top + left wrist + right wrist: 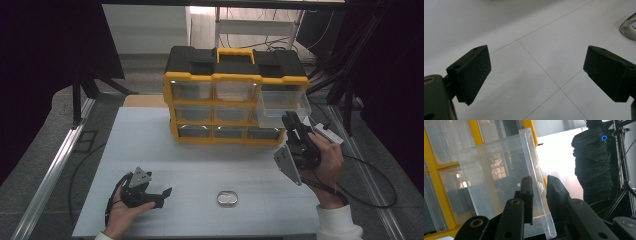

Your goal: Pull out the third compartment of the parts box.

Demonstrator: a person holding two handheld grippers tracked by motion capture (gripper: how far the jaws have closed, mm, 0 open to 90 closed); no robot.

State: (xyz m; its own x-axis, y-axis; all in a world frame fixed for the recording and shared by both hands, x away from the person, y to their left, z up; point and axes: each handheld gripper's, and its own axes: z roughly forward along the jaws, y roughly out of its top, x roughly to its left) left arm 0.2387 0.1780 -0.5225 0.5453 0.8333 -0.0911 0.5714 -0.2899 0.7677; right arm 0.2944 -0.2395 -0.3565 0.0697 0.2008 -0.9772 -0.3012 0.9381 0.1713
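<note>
The right tongs were closed narrowly on the front wall of a clear drawer, one jaw inside the wall and one outside it. In the right gripper view the wall ran between the two black jaws, and the pads sat against it on both sides. The drawer stood pulled partway out of the top right slot of a yellow and black cabinet, its front tipped slightly down. The other drawers in the cabinet were pushed in flush. The cabinet stood at the far side of the white surface, with a yellow handle on top.

The right hand came in from the lower right and held its tool pointing up and toward the cabinet, a cable trailing off to the right.

The left tongs rested low on the near left part of the surface, held in the left hand. Their jaws stood wide apart with nothing between them; in the left gripper view bare surface with thin grid lines lay between the pads. A small oval tin lay on the surface near the front edge, just to the right of the left tongs and well apart from the cabinet.
</note>
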